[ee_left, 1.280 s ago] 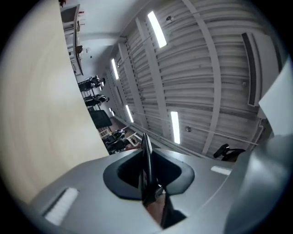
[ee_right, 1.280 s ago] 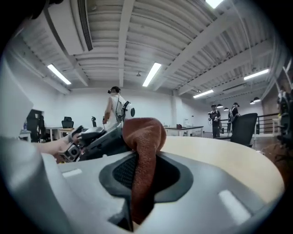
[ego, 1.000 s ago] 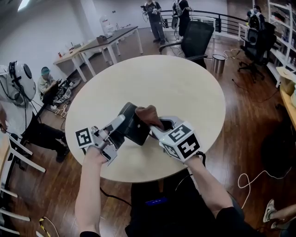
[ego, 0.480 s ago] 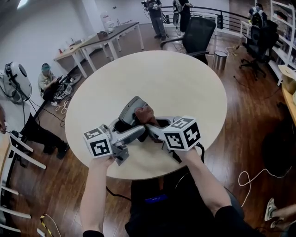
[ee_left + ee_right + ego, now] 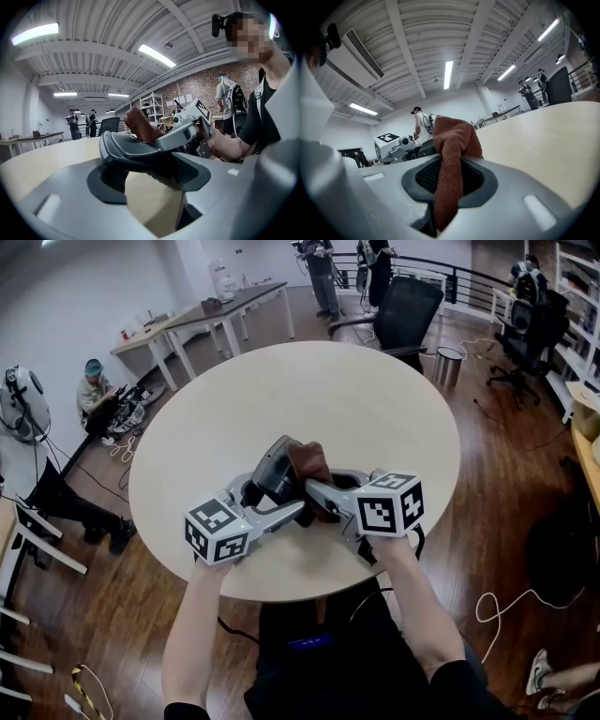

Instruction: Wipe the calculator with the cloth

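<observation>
Fingers of the left gripper [image 5: 267,501] have just closed in and grip the calculator [image 5: 274,472]; the right gripper [image 5: 319,495] pinches the cloth [image 5: 307,460]. A chair [image 5: 403,310] stands past the table's [image 5: 375,409] far edge. The calculator tilts above the near edge, cloth touching its top end.

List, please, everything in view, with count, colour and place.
table: one, pale beige, round, centre.
calculator: one, dark grey, tilted over the table's near side.
cloth: one, brown, against the calculator.
office chair: one, black, beyond the table.
bin: one, silver, beside the chair.
desks: a row, white-legged, back left.
seated person: one, teal cap, floor at left.
standing people: several, dark clothes, at the back.
left gripper: one, grey, jaws have just been closing on the calculator between them.
right gripper: one, grey, shut on the cloth.
</observation>
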Motion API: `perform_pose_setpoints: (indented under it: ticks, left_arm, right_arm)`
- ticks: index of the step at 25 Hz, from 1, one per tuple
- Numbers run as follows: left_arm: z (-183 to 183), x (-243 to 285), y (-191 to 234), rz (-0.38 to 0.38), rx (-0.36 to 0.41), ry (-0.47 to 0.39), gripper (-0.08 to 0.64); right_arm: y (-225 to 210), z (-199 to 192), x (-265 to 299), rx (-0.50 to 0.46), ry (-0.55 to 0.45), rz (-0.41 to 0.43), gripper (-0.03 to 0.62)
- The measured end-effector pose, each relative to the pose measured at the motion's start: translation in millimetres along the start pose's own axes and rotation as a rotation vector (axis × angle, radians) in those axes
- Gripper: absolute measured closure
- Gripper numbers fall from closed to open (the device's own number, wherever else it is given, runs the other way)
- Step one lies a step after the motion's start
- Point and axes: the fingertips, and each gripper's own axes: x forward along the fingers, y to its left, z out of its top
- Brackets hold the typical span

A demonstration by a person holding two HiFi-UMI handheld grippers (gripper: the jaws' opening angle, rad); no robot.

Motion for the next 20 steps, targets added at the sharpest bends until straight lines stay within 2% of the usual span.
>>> perform_pose_setpoints:
  ticks: [2, 4, 7, 8, 10, 11, 13, 18, 20]
  left_arm:
    - [2, -2, -3, 0.004, 0.055, 0.023, 0.284]
    - [5, -4, -7, 0.013, 0.136, 0.054, 0.313]
    - [13, 3, -15, 0.029, 0.257, 0.088, 0.374]
    - [15, 7, -18, 0.028, 0.282, 0.094, 0.403]
    - [16, 12, -22, 0.027, 0.307, 0.105, 0.403]
    - [15, 12, -22, 0.03, 0.308, 0.11, 0.403]
    - [14, 9, -21, 0.034, 0.294, 0.114, 0.407]
    - [14, 5, -17, 0.037, 0.27, 0.106, 0.408]
    - [13, 6, -18, 0.038, 0.264, 0.107, 0.408]
  right_arm:
    - [1, 6, -6, -0.057, -0.005, -0.051, 0.525]
    - [17, 25, -12, -0.194, -0.016, -0.113, 0.525]
    - [62, 57, -15, -0.434, -0.01, -0.112, 0.525]
    - [74, 61, -13, -0.495, 0.008, -0.106, 0.525]
    - [82, 59, -6, -0.571, 0.054, -0.121, 0.525]
    - [78, 57, -4, -0.577, 0.072, -0.139, 0.525]
    - [60, 53, -7, -0.529, 0.084, -0.181, 0.525]
    - [-6, 68, -39, -0.424, 0.033, -0.376, 0.525]
    - [-12, 74, -48, -0.422, 0.007, -0.412, 0.525]
